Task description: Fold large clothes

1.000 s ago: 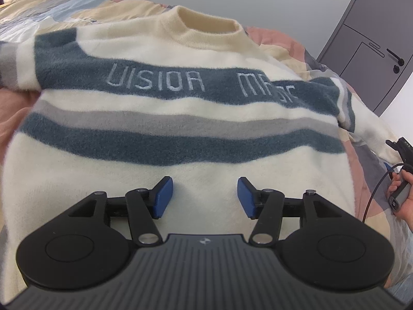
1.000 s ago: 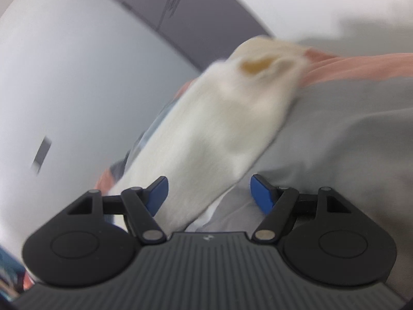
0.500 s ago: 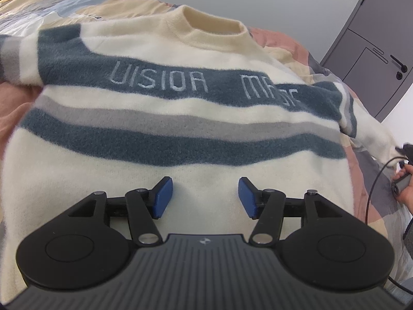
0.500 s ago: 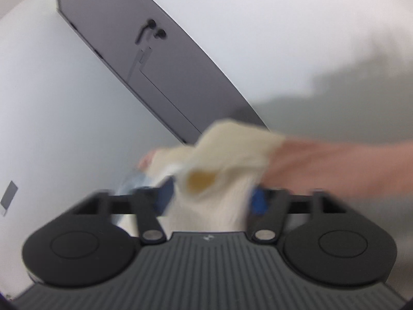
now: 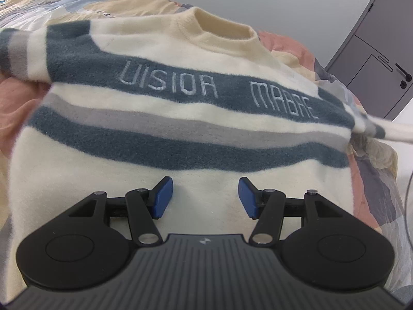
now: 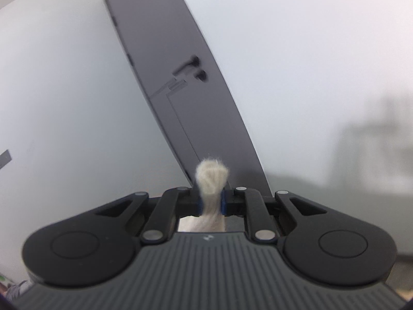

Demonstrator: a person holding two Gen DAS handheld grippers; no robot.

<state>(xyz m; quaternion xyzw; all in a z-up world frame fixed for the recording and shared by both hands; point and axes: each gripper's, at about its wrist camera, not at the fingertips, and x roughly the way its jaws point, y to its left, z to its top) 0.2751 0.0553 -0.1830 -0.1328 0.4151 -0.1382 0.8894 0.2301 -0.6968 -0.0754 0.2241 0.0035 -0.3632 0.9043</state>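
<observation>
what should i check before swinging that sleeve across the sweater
1. Right tongs shut on the cream fuzzy sleeve end: ok; the jaws have just been closing and fabric is pinched between the pads.
2. Sleeve lifted off the bed: ok, it stretches taut from the shoulder out of the picture's right edge.
3. Cream sweater with blue and grey stripes lying flat, front up: ok.
4. Left tongs open, nothing between the pads: ok, over the lower front.
5. Left tongs pinning the body: cannot tell if they touch the fabric.
6. Other sleeve laid out straight: cannot tell, it runs out of view.
</observation>
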